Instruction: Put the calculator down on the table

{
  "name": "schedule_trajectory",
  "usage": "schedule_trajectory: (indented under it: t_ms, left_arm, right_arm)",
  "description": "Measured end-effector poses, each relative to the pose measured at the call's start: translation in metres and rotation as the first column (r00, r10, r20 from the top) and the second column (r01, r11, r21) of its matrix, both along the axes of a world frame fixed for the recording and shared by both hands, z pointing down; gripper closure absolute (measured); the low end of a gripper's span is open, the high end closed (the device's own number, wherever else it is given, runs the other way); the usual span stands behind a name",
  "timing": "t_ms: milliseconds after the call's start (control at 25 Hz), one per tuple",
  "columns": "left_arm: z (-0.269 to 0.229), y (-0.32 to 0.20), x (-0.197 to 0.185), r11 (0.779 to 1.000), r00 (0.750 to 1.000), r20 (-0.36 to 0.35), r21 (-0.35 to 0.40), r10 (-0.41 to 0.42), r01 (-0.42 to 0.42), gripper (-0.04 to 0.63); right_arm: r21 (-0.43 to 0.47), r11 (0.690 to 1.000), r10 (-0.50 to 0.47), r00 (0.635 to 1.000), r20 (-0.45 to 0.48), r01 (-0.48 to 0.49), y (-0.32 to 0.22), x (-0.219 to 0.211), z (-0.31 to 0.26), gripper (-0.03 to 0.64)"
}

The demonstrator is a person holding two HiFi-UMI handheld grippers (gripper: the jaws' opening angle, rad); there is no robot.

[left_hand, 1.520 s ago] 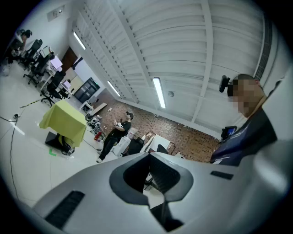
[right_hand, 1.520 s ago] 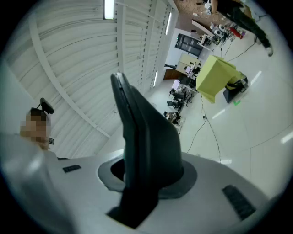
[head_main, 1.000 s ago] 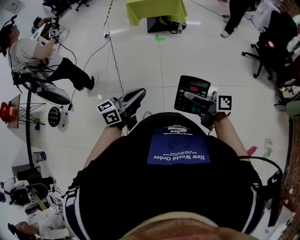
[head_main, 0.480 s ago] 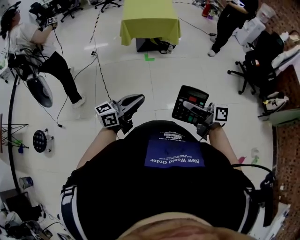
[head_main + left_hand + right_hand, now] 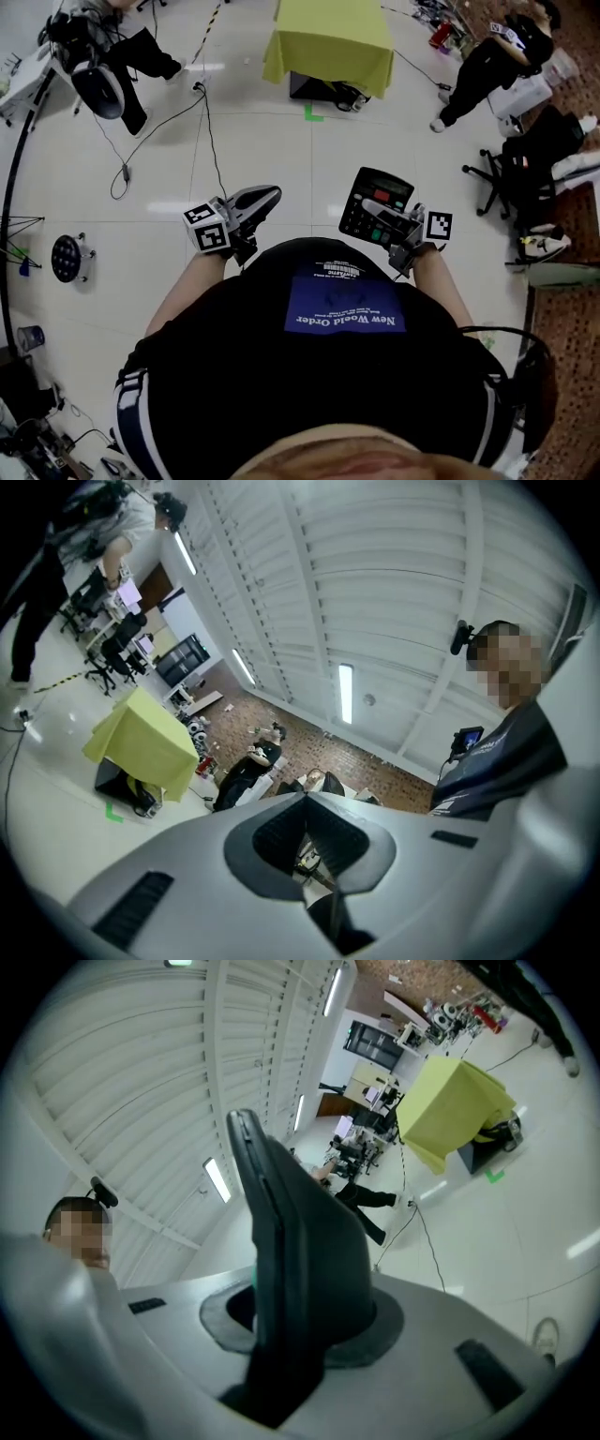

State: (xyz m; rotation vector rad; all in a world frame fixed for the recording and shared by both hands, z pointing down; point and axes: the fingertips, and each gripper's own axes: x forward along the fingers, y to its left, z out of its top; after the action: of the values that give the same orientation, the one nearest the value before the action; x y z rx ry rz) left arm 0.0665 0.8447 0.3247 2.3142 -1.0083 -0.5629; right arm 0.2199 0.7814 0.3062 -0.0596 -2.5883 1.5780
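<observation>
The calculator (image 5: pixel 386 186) is black with a dark display and grey keys. It hangs over the white floor in front of my body, held up in my right gripper (image 5: pixel 373 206), which is shut on its lower part. In the right gripper view the calculator (image 5: pixel 300 1232) stands edge-on between the jaws of that gripper (image 5: pixel 295 1335). My left gripper (image 5: pixel 265 197) is at the left of my body, shut with nothing in it; its pads meet in the left gripper view (image 5: pixel 305 801). The table (image 5: pixel 328 42) with a yellow-green cloth stands ahead across the floor.
A person in black (image 5: pixel 487 66) stands at the upper right near office chairs (image 5: pixel 511 187). Cables (image 5: pixel 206 122) trail over the floor at the left. A dark box (image 5: pixel 323 89) sits under the table. Another person (image 5: pixel 103 56) and equipment fill the top left.
The whole scene has slid: the table has come closer and the seated person at the left has moved toward the top corner. Both grippers keep their pose, the calculator still gripped.
</observation>
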Motion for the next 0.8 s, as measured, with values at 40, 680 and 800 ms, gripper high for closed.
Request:
schedule_trajectory:
  t_ms: [40, 680, 800]
  left_arm:
    - [0.002, -0.003, -0.007, 1.000, 1.000, -0.001, -0.008, -0.017, 0.017, 0.589]
    - [-0.033, -0.163, 0.003, 0.956, 0.956, 0.037, -0.007, -0.293, 0.293, 0.589]
    - [-0.045, -0.215, 0.031, 0.966, 0.965, 0.040, -0.009, -0.260, 0.260, 0.589]
  right_arm:
    - [-0.001, 1.000, -0.020, 1.000, 0.003, 0.020, -0.007, -0.008, 0.000, 0.508]
    - [0.013, 0.960, -0.279, 0.957, 0.080, 0.278, -0.205, -0.017, -0.012, 0.508]
    - [-0.003, 0.963, -0.266, 0.959, 0.093, 0.268, -0.257, -0.001, -0.013, 0.508]
